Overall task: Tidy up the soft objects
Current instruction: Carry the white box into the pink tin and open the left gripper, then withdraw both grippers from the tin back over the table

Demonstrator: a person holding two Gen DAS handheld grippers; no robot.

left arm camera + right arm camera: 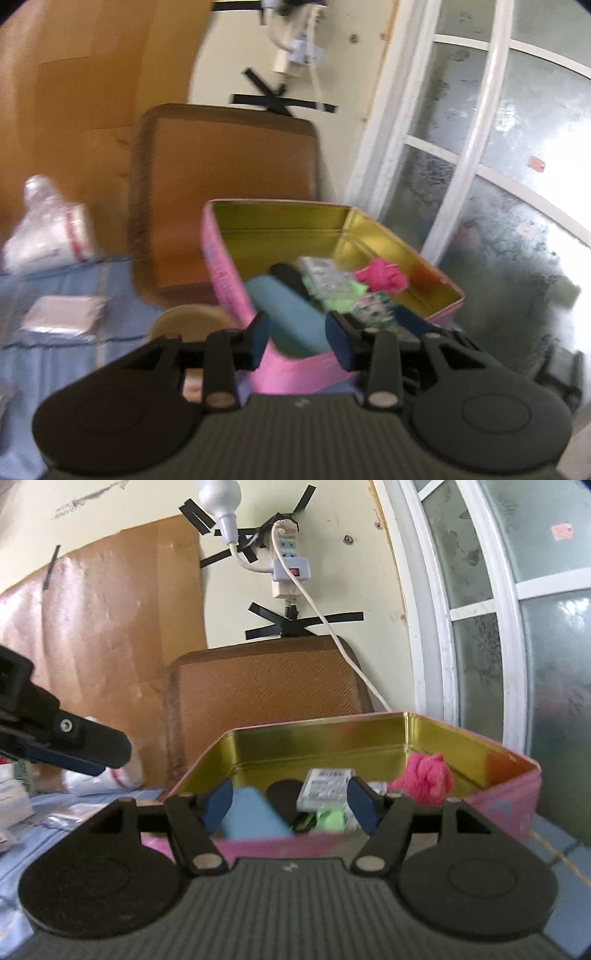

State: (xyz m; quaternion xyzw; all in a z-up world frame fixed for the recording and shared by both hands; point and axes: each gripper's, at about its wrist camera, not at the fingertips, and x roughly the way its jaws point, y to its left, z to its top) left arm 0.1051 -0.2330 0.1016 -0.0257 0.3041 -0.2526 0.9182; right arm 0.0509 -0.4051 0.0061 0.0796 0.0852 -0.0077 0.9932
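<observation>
A pink tin box (221, 273) with a gold inside stands open on the blue cloth; it also shows in the right wrist view (498, 801). It holds a blue soft roll (288, 314), a black roll (288, 277), a pink fluffy ball (380, 277), a green piece (340, 299) and a small packet (321, 273). My left gripper (298, 341) is open and empty at the box's near rim. My right gripper (288, 806) is open and empty just before the box's near wall. The left gripper (74, 749) shows at the left of the right wrist view.
A brown woven tray (229, 177) leans on the wall behind the box. A plastic bag (48, 229) and a flat white packet (62, 314) lie on the blue cloth (48, 369) at the left. A window (517, 627) is at the right. A power strip (288, 565) with a cable hangs on the wall.
</observation>
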